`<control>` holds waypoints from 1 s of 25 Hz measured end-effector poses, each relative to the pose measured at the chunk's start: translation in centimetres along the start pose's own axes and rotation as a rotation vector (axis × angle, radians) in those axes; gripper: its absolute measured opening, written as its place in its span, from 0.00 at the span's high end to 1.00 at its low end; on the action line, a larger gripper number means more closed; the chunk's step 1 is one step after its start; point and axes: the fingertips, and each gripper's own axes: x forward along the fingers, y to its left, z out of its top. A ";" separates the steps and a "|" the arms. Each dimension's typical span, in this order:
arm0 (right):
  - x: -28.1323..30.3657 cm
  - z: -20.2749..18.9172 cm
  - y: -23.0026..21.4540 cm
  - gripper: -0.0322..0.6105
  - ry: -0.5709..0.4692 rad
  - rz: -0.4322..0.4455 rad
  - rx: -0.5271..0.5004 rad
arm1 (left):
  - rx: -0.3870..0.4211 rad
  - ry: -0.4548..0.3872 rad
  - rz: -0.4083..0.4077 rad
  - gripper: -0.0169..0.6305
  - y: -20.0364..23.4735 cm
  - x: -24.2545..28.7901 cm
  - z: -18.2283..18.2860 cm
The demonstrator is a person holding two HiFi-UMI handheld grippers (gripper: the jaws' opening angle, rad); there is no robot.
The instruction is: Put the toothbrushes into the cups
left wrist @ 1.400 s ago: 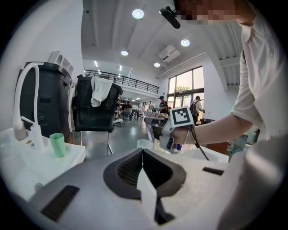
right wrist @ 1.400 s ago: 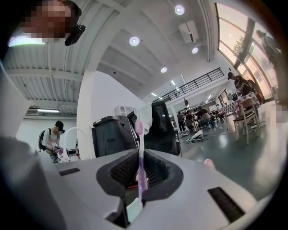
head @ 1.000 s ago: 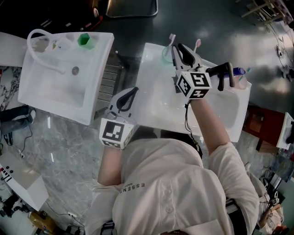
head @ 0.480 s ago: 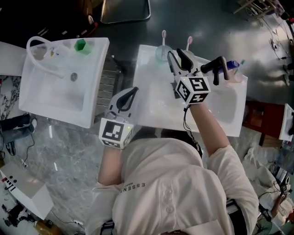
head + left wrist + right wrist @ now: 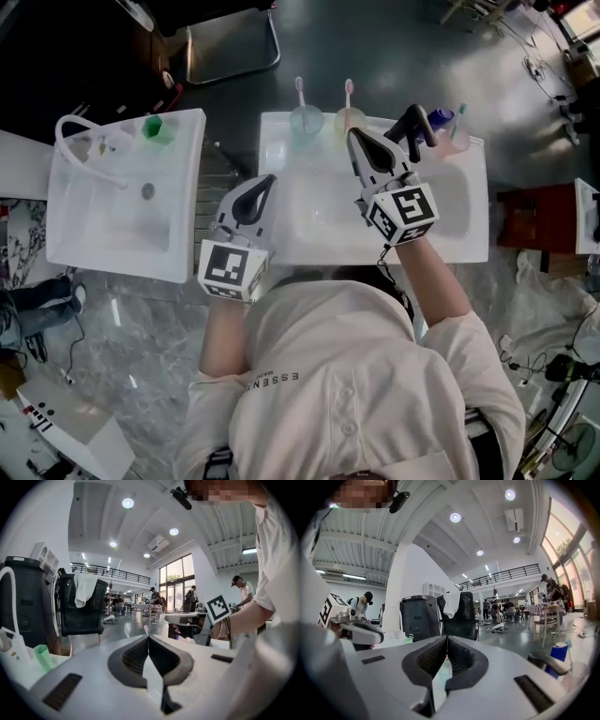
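A pale toothbrush [image 5: 300, 91] is stood in the translucent blue cup [image 5: 307, 120], a pink toothbrush [image 5: 349, 92] in the yellowish cup [image 5: 349, 120], on the white sink [image 5: 323, 202]. The right gripper [image 5: 354, 136] has just been closed on nothing; the left gripper [image 5: 270, 178] is clenched, empty. Placement seems finished; only withdrawal is needed.

Two white basins sit side by side on a marbled grey floor [image 5: 141, 347]. The left basin [image 5: 103, 234] carries a looped white hose [image 5: 73, 119], a round drain [image 5: 147, 191] and a small green container [image 5: 153, 128] on its back rim. The right basin [image 5: 459, 225] has a black tap [image 5: 414, 125] with a blue container [image 5: 441, 118] just beside it. A reddish stool [image 5: 534, 220] stands to its right. Across the hall, a black office chair [image 5: 82, 613] bears a white cloth [image 5: 86, 588] under round ceiling lights [image 5: 127, 502]
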 end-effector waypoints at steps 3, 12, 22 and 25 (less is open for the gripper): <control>-2.4 0.5 -0.5 0.93 -0.009 -0.025 -0.029 | 0.022 -0.013 -0.035 0.97 -1.2 0.9 1.1; -8.9 1.2 -1.0 0.93 -0.032 -0.077 -0.056 | 0.022 -0.067 -0.122 0.97 -4.1 2.2 4.1; -13.6 1.0 -1.0 0.93 -0.025 -0.126 -0.026 | 0.062 -0.041 -0.153 0.97 -6.8 1.6 4.3; -14.2 0.8 -0.8 0.93 -0.019 -0.118 -0.016 | 0.063 -0.041 -0.149 0.97 -7.4 1.2 4.4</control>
